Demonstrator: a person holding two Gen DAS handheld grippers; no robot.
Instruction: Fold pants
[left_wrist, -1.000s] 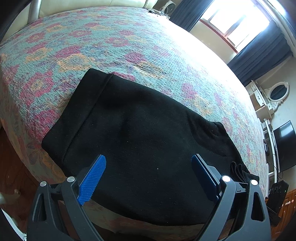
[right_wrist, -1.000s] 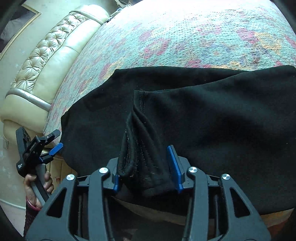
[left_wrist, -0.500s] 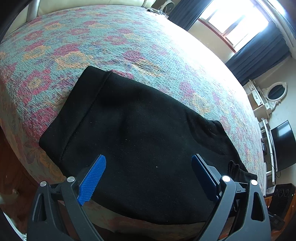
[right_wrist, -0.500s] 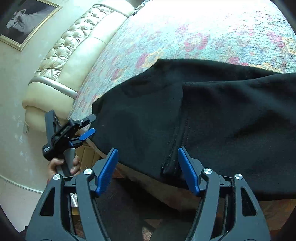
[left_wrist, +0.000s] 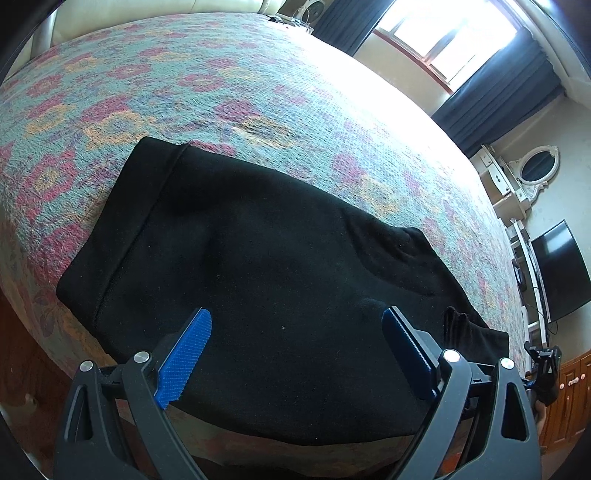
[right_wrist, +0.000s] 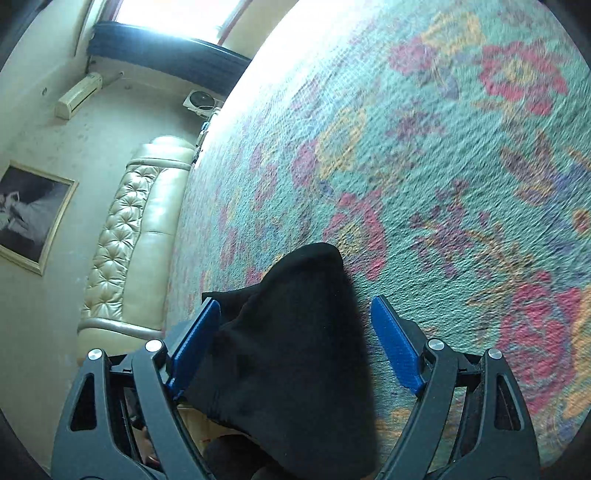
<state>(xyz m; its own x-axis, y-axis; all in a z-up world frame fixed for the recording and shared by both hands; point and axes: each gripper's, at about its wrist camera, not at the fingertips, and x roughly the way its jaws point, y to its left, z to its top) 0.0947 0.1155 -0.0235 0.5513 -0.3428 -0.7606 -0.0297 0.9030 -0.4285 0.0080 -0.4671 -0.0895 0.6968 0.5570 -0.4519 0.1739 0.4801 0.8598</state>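
Note:
Black pants (left_wrist: 266, 266) lie folded in a wide block near the front edge of a bed with a floral cover (left_wrist: 258, 92). My left gripper (left_wrist: 295, 350) is open and empty, hovering just above the near edge of the pants. In the right wrist view my right gripper (right_wrist: 295, 347) is open, with an end of the black pants (right_wrist: 291, 332) bunched between the blue pads; the jaws stand wide and do not pinch it. The right gripper also shows in the left wrist view (left_wrist: 543, 373) at the pants' right end.
A cream tufted headboard (right_wrist: 125, 236) runs along the bed's left side. A window with dark curtains (left_wrist: 480, 48), a white dresser with an oval mirror (left_wrist: 532, 173) and a TV (left_wrist: 557, 273) stand beyond the bed. Wooden floor (left_wrist: 22, 369) lies below the front edge.
My right gripper opened and let go of the bunched pants, then swung to face across the bed. The left gripper stayed open and barely moved.

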